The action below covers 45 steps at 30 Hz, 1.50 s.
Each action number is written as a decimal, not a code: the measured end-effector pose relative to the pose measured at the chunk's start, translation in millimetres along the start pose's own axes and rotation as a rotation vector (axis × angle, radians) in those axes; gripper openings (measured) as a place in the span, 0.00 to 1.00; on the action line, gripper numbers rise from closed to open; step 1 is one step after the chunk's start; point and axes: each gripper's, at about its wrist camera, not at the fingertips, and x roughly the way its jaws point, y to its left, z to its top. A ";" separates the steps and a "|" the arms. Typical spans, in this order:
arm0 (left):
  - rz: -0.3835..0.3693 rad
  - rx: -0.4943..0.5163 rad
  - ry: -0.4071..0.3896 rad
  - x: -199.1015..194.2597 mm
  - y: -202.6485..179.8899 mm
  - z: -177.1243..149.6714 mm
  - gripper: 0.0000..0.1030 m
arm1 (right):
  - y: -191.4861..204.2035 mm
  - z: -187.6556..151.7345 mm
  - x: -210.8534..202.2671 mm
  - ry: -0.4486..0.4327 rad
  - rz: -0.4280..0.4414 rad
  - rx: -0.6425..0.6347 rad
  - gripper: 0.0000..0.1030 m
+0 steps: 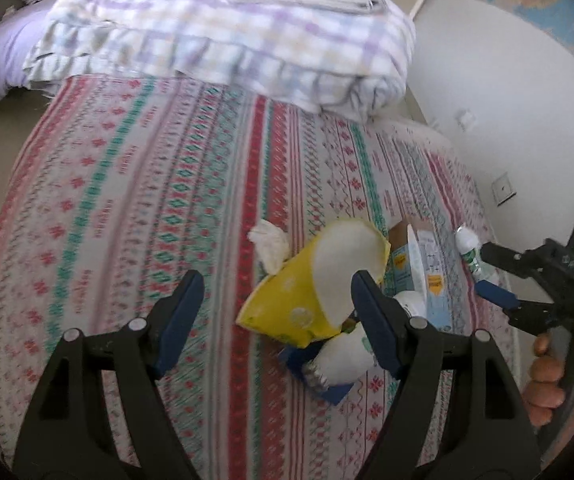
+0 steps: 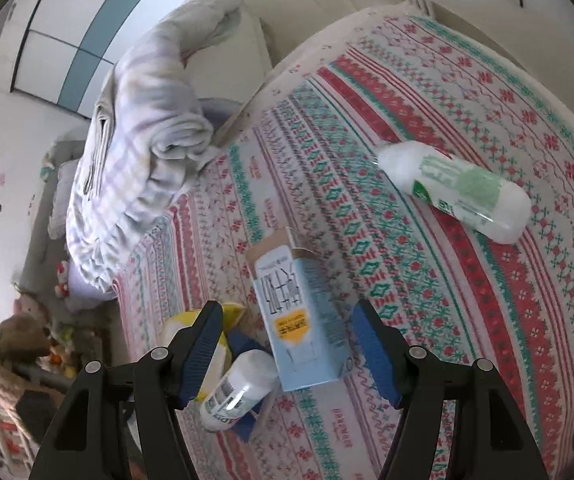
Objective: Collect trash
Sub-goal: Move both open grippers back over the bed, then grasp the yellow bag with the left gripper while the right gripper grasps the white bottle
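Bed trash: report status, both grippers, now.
Left gripper open, empty, beside yellow bag. Right gripper open, straddling blue carton, not gripping. Bottle lies apart on the bedspread. Nothing blocking.

The bedspread point(image 1: 147, 184) carries red, teal and pink stripes of diamond motifs on white. At its twelve o'clock, the folded quilt point(image 1: 223, 36) is a pale lilac check. The snack bag point(image 1: 311, 292) is yellow and white, the carton point(image 2: 307, 328) light blue with an orange label, the bottle point(image 2: 455, 190) white and green.
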 end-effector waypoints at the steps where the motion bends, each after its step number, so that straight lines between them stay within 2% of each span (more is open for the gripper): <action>1: 0.001 -0.001 0.007 5.6 -1.8 -0.4 0.74 | -3.7 -0.4 -0.8 0.008 0.007 0.011 0.67; 8: -0.002 -0.014 0.044 27.2 -10.1 -3.3 0.73 | -5.5 -6.8 1.3 0.051 0.045 0.020 0.67; 9: -0.003 -0.018 0.047 29.2 -9.7 -3.9 0.69 | -3.4 -7.3 3.6 0.062 0.058 0.018 0.67; 12: -0.022 -0.008 0.056 32.3 -13.6 -5.6 0.42 | 2.6 -10.7 8.8 0.087 0.075 -0.002 0.67; 14: -0.005 0.018 0.052 30.9 -17.6 -6.6 0.41 | 4.5 -12.0 10.1 0.089 0.070 -0.009 0.67; 18: -0.032 0.013 0.045 23.4 -16.8 -4.4 0.39 | 3.1 -11.3 10.9 0.082 0.062 -0.002 0.67; 25: -0.101 -0.085 0.005 -5.7 -1.2 4.4 0.38 | 2.8 -11.8 12.5 0.084 0.053 -0.005 0.67; 31: -0.119 -0.250 -0.026 -29.3 31.8 6.7 0.38 | 5.7 -13.1 15.7 0.094 0.061 -0.014 0.67; 34: -0.137 -0.324 -0.038 -40.4 50.8 4.5 0.38 | 11.1 -18.9 24.3 0.140 0.110 -0.019 0.67; 38: -0.154 -0.373 -0.038 -49.0 64.4 -1.6 0.38 | 34.1 -39.4 44.4 0.257 0.193 -0.083 0.67; 39: -0.156 -0.384 -0.040 -50.8 66.9 -2.7 0.38 | 40.0 -45.2 49.4 0.278 0.183 -0.105 0.67; 41: -0.162 -0.402 -0.041 -53.8 72.3 -4.0 0.38 | 48.9 -56.0 58.9 0.282 0.089 -0.152 0.67; 45: -0.177 -0.423 -0.046 -59.3 78.7 -5.6 0.38 | 53.2 -63.7 75.9 0.276 0.006 -0.140 0.67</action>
